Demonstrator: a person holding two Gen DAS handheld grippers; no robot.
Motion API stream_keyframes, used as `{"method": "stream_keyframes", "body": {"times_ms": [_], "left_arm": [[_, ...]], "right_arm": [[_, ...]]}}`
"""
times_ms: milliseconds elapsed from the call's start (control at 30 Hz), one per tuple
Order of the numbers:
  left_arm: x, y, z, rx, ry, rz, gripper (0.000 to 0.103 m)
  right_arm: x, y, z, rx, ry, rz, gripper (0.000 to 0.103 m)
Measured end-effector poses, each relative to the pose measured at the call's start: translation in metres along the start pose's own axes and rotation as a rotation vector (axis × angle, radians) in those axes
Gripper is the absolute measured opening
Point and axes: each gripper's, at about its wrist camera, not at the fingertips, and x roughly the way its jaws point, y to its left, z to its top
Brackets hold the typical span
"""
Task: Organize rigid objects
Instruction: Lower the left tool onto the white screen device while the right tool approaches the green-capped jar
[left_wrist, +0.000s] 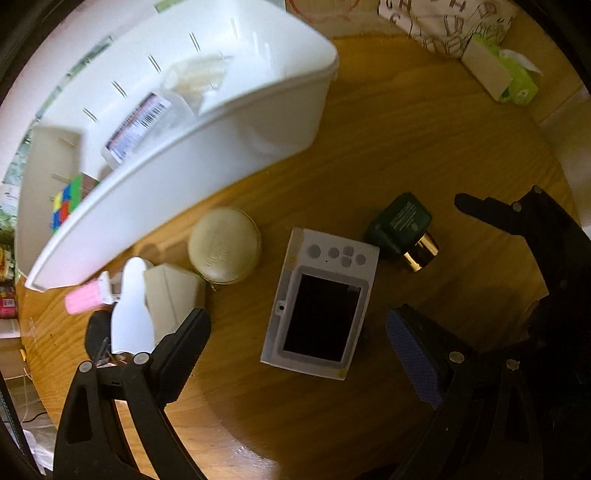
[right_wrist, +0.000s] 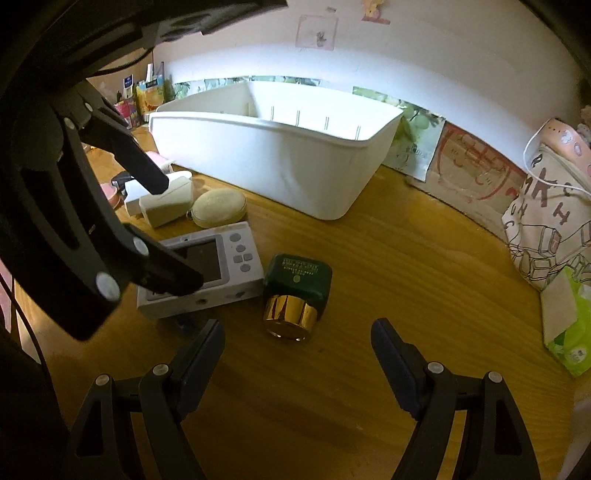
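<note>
Flat white handheld game console (left_wrist: 318, 301), dark glossy screen and grey buttons, lying on the wooden tabletop (left_wrist: 424, 122), directly under the left gripper (left_wrist: 299, 347) pointing straight down, jaws wide open and empty, one on each side of it, not touching. Just beside it, a dark green jar (right_wrist: 297, 282) with a shiny gold lid, tipped on its side; right gripper (right_wrist: 297, 343) angled down near it, jaws open, empty. Behind, a round beige zip case (left_wrist: 224, 245) and a white slotted plastic bin (right_wrist: 280, 162). Possible trouble: smooth hard console casing slipping or tilting between the pads if pinched off-centre; the jar rolling away if nudged.
</note>
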Motion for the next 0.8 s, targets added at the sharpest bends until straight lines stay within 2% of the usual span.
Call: {"method": "stream_keyframes", "body": {"times_ms": [333, 433, 500, 633, 800], "left_arm": [[0.025, -0.002, 0.006, -0.033, 0.077, -0.013, 0.096], [0.032, -0.004, 0.008, -0.044, 0.097, -0.013, 0.096], [0.035, -0.005, 0.010, -0.052, 0.104, 0.001, 0.096], [0.041, -0.008, 0.013, -0.072, 0.125, -0.005, 0.087], [0.044, -0.016, 0.018, -0.082, 0.135, -0.022, 0.078]], "right_arm": [[0.011, -0.003, 0.001, -0.009, 0.037, 0.015, 0.081], [0.014, -0.003, 0.002, -0.014, 0.043, 0.021, 0.075], [0.015, -0.002, 0.003, -0.015, 0.044, 0.026, 0.075], [0.015, -0.003, 0.003, -0.009, 0.041, 0.031, 0.067], [0.015, -0.004, 0.004, -0.002, 0.038, 0.037, 0.063]]}}
